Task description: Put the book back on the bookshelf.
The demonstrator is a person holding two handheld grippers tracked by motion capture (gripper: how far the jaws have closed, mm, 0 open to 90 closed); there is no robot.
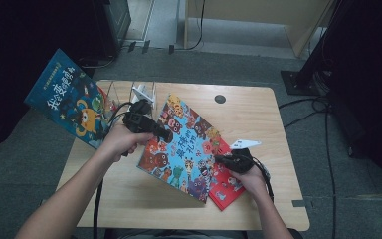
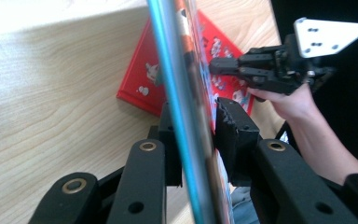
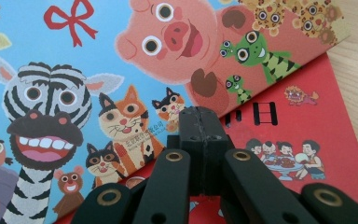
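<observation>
We have the animal book (image 1: 184, 149) gripped in our left hand-held gripper (image 1: 166, 134); our closed, empty right hand-held gripper (image 1: 219, 159) presses the red book (image 1: 226, 186); lifting away remains.

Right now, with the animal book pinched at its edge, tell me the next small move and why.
Probably keep lifting the animal book off the red book with the left gripper. Its jaws straddle the book's edge in the left gripper view, and that edge is raised. The right gripper, jaws shut, rests on the red book beside the overlap, seemingly pinning it.
</observation>
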